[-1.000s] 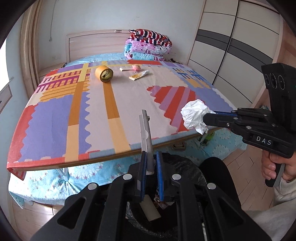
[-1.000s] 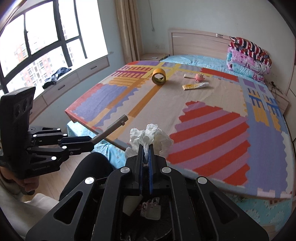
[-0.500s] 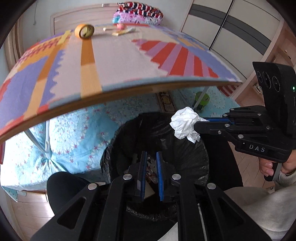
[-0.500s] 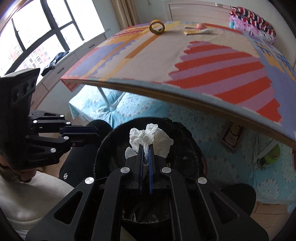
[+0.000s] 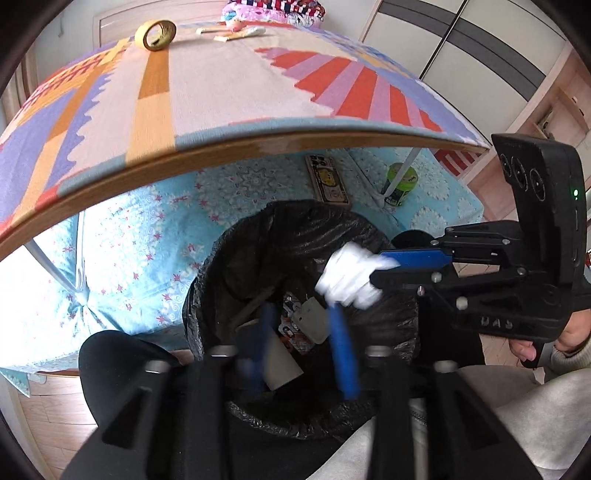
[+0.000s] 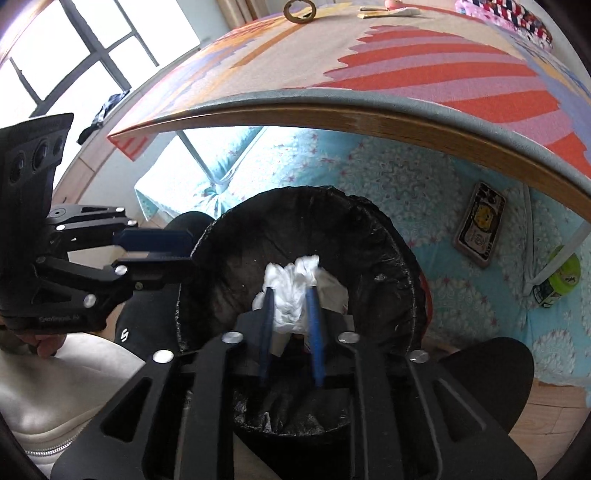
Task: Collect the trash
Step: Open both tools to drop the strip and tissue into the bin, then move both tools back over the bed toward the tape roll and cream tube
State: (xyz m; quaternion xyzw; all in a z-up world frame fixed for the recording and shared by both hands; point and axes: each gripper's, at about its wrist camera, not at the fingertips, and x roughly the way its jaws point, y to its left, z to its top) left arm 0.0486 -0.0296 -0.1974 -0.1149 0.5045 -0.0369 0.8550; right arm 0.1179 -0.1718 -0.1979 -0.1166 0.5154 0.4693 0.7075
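1. Left: black two-finger left gripper with blue pads, held over the round bin lined with a black plastic bag. Jaws opening, spread wide, nothing between them. Probably just dropping something in, so aimed straight down at the hole.
2. Middle: inside the bin, bits of card and paper trash lying at the bottom.
3. Right: black right gripper with blue pads, also over the bin. Jaws opening, with the crumpled white tissue ball between the pads but coming loose. Held above the hole so the tissue falls in.
4. Around: colourful striped foam board overhanging the bin's far side, close enough to bump when lifting up. On it, far away, a yellow tape roll and a small tube. Underneath, a blue flowered sheet and a green round tub.
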